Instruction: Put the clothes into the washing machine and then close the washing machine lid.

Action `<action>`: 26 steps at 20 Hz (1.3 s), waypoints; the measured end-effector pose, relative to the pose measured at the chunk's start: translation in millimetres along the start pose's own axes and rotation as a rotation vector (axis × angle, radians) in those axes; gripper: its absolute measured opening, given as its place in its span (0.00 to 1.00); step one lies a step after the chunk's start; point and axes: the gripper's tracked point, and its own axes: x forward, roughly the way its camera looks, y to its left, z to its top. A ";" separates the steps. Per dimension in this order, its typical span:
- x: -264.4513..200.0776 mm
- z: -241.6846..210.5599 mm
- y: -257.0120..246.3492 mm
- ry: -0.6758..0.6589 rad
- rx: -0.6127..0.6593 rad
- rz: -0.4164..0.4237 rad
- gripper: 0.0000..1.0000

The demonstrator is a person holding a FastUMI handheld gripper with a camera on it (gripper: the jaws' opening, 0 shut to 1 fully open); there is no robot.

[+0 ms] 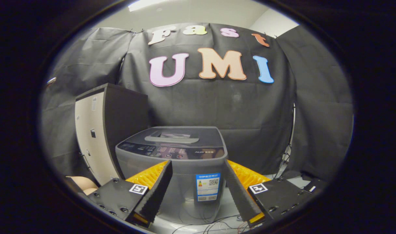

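A grey top-loading washing machine (178,169) stands just ahead of my fingers, its dark lid (181,136) lying flat and shut over the tub. Along the near edge of its top runs the control panel (171,152). My gripper (198,169) is open, its two fingers spread wide on either side of the machine's front, nothing between them. No clothes are in sight.
A tall cabinet (100,139) with a pale door and dark side stands left of the machine. Loose cables (214,224) lie on the floor in front of it. More cables and a stand leg (287,156) are at the right.
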 end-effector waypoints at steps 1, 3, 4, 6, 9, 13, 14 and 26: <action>0.5 -1.4 -0.2 0.000 0.000 0.000 0.97; 0.9 -1.8 0.3 0.002 0.000 0.001 0.97; 0.5 -1.8 0.3 0.001 0.000 0.001 0.97; 0.6 -1.7 0.6 0.002 0.000 0.001 0.97; -0.1 -1.3 0.1 0.001 0.000 0.002 0.97; -0.2 -0.4 -0.4 0.001 0.000 0.002 0.97; -0.7 0.4 -0.2 0.000 0.000 0.002 0.97; -6.9 7.2 -10.1 -0.009 -0.001 0.004 0.97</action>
